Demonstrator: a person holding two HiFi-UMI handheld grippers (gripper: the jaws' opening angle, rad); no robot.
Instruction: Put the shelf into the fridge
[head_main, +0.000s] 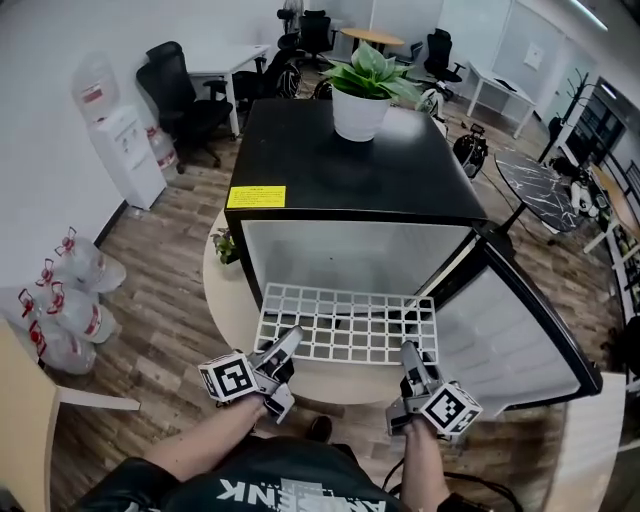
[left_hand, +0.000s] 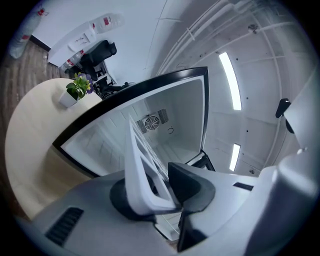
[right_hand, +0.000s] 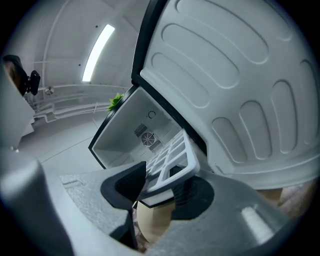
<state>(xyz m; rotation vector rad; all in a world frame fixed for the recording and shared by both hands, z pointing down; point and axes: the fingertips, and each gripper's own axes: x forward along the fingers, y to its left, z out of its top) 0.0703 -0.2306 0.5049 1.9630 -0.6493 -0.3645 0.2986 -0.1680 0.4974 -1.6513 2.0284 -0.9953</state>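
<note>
Both grippers are clamped on the near edge of the white grid shelf: the left gripper holds its left front corner and the right gripper its right front corner. In the left gripper view the left gripper has its dark pads nearly together with the shelf rim pinched between them. The shelf is seen edge-on there, so most of its grid is hard to read. In the right gripper view the right gripper likewise has its jaws closed on the shelf frame, and the lower pad is partly hidden under it. The shelf lies roughly level in the mouth of the black fridge, with its far part inside the white cavity and its near part sticking out over the round table. Whether its side edges sit on any ledge cannot be made out. The door stands open to the right, its far corner cut off by the table edge at lower right. A fan grille shows on the back wall. A potted plant stands on the fridge top. The person's forearms run out of view at the bottom.
</note>
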